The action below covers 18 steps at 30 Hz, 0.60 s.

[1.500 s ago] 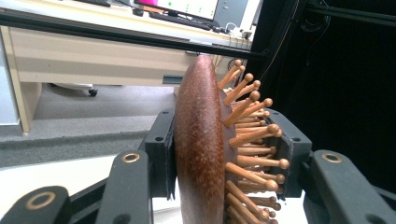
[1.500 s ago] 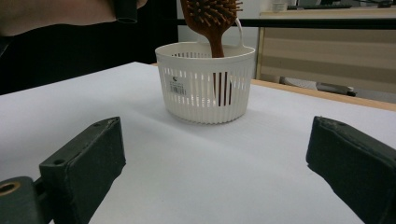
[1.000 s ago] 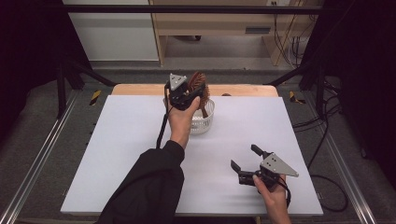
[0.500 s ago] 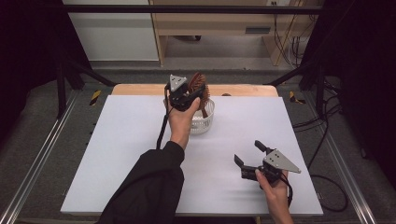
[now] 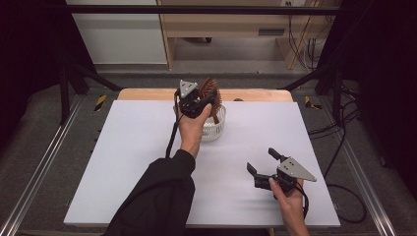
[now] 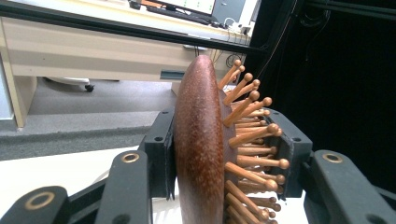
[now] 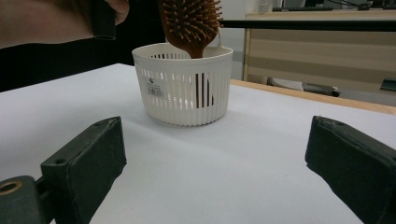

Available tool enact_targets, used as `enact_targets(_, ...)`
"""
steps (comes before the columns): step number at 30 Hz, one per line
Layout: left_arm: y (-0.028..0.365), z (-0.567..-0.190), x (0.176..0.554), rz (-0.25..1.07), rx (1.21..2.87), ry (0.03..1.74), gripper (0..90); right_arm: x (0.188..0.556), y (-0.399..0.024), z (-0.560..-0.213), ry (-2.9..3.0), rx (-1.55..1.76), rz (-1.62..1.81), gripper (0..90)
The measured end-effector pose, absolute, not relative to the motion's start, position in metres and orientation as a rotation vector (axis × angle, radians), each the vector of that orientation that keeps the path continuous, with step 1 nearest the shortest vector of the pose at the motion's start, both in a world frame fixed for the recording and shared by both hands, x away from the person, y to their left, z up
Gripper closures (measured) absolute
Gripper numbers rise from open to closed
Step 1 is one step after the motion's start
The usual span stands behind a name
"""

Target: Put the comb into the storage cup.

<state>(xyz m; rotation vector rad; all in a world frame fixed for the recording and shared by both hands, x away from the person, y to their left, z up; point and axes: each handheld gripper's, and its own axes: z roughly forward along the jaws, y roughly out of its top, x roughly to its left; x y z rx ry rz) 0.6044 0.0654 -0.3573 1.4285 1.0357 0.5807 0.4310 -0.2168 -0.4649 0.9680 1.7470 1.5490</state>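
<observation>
A brown wooden hairbrush (image 5: 210, 90) stands head up, its handle reaching down into a white slatted basket (image 5: 217, 129) at the back middle of the table. My left gripper (image 5: 203, 101) is shut on the brush head; its own view shows the smooth back and the wooden pins of the brush (image 6: 201, 149) clamped between the pads. My right gripper (image 5: 261, 160) rests low over the front right of the table, open and holding nothing. From there the basket (image 7: 184, 88) and the brush (image 7: 190, 21) lie straight ahead, well beyond the right gripper (image 7: 215, 163).
The white table top (image 5: 128, 162) has a wooden strip (image 5: 255, 94) along its back edge. Metal rails (image 5: 44, 162) run along both sides, and cables (image 5: 344, 142) lie on the floor at the right. A desk (image 5: 221, 22) stands behind the table.
My right gripper has drifted a little to the right, still open. The left gripper and the brush have hardly moved at the basket.
</observation>
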Motion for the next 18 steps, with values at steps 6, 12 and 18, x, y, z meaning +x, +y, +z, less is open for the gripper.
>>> enact_targets(6, 0.068, -0.358, 0.604, 0.578, 1.433, 1.029, 50.3, 0.431, -0.217, -0.465, 1.749, 0.975, 1.563, 5.1)
enact_targets(12, 0.075, -0.359, 0.605, 0.568, 1.443, 1.035, 49.2, 0.431, -0.217, -0.466, 1.749, 0.974, 1.562, 5.1)
enact_targets(18, 0.089, -0.359, 0.606, 0.537, 1.475, 1.019, 48.1, 0.431, -0.216, -0.466, 1.756, 0.977, 1.568, 5.1)
